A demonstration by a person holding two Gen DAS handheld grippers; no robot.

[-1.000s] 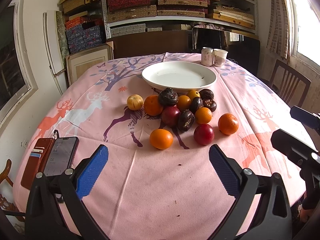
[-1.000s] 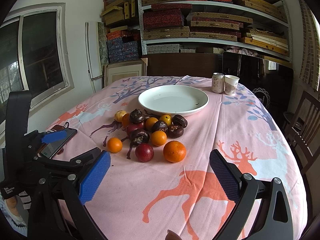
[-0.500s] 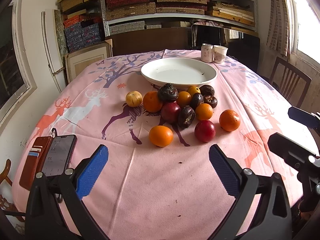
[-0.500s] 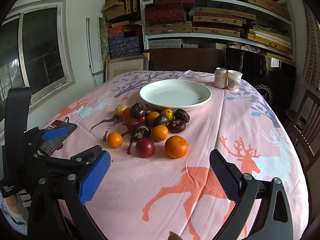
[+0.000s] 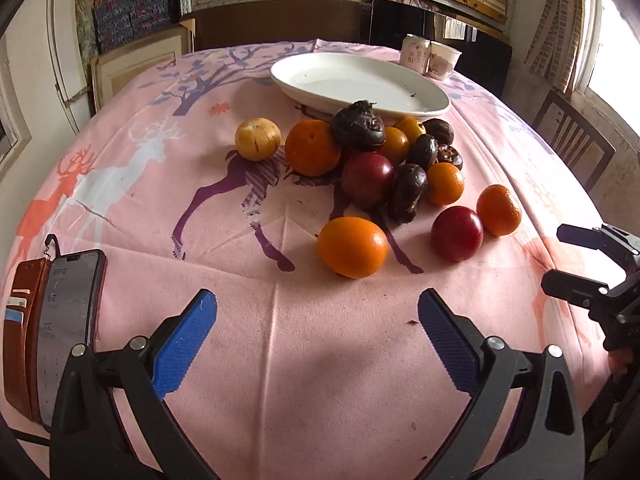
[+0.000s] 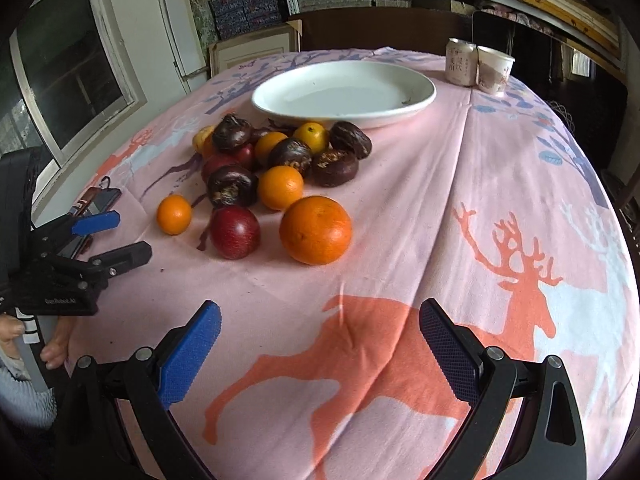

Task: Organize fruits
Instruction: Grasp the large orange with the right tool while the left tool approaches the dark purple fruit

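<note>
A heap of fruit lies on the pink deer-print tablecloth: several oranges, dark wrinkled purple fruits, two red ones and a yellow one. Nearest my left gripper is an orange, just beyond its open blue-padded fingers. In the right wrist view a big orange and a red fruit lie ahead of my open right gripper. Behind the heap stands an empty white plate. Neither gripper holds anything.
A phone in a red-brown wallet case lies at the table's left edge. A can and a paper cup stand behind the plate. A wooden chair is at the right; shelves of boxes fill the back wall.
Both grippers have moved forward and lower toward the fruit heap, which now looks larger. Both stay open; no fruit has moved.
</note>
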